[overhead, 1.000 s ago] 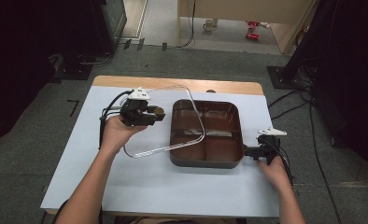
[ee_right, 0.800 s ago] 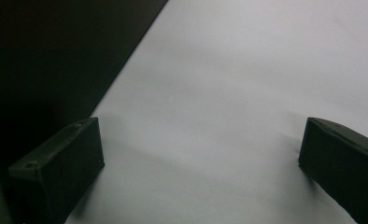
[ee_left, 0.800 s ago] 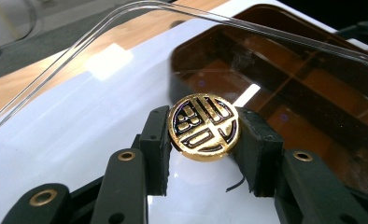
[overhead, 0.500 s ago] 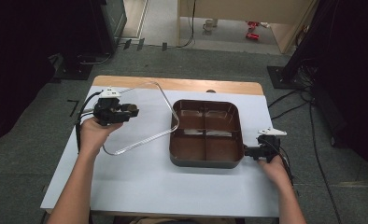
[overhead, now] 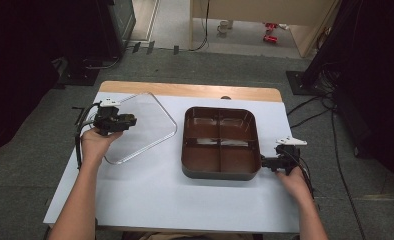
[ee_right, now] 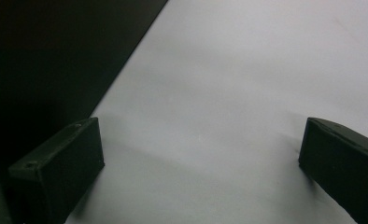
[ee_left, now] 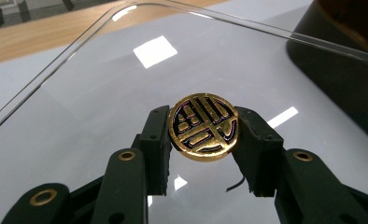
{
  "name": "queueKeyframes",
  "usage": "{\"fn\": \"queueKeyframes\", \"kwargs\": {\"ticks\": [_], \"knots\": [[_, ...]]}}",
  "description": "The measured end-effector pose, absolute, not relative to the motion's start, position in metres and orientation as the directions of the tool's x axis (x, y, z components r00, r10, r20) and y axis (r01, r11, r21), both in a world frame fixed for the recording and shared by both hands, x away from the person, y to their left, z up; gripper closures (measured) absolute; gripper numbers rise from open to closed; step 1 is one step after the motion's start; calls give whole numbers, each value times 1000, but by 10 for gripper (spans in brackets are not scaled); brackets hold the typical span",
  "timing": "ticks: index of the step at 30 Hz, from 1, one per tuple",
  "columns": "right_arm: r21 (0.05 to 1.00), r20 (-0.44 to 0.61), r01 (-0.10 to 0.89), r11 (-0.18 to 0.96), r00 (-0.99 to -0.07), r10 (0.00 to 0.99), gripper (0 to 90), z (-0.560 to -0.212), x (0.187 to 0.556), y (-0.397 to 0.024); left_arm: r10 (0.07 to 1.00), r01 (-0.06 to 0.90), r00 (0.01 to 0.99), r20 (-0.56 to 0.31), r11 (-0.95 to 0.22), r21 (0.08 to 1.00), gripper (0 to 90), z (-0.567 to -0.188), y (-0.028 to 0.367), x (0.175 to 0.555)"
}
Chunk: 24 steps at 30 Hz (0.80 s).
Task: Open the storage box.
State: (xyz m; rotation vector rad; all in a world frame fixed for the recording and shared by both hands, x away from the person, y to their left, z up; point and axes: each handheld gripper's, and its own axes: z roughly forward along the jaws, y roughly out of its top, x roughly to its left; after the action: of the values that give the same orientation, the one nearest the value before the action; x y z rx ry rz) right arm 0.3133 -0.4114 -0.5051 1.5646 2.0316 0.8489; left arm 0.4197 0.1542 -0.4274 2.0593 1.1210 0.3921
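Black two-jaw grippers (overhead: 116, 121) with brass-ringed pivot screws, trailing black cables, pale three-cornered top plates; bare forearms.

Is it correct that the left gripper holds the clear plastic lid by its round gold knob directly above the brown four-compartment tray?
Not quite. The left gripper does clamp the round gold knob of the clear plastic lid, but the high view shows the lid off to the left of the brown four-compartment tray, over the white table, not above the tray.

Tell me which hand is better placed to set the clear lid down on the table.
Left. Its tool is clamped on the lid's gold knob, holding the clear lid left of the brown tray; the right tool stands open beside that tray.
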Motion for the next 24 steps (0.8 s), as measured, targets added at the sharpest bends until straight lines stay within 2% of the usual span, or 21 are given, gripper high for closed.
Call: {"fn": "queueKeyframes", "kwargs": {"ticks": [5,15,24], "knots": [[697,26,696,173,-265,964,0,-505,313,-411,824,604,563,-55,-366,708,588,-442,153,430],[697,26,696,173,-265,964,0,-505,313,-411,853,656,516,-78,-334,677,588,-463,162,442],[697,25,696,173,-265,964,0,-505,313,-411,858,656,510,-59,-343,672,585,-473,165,443]]}}
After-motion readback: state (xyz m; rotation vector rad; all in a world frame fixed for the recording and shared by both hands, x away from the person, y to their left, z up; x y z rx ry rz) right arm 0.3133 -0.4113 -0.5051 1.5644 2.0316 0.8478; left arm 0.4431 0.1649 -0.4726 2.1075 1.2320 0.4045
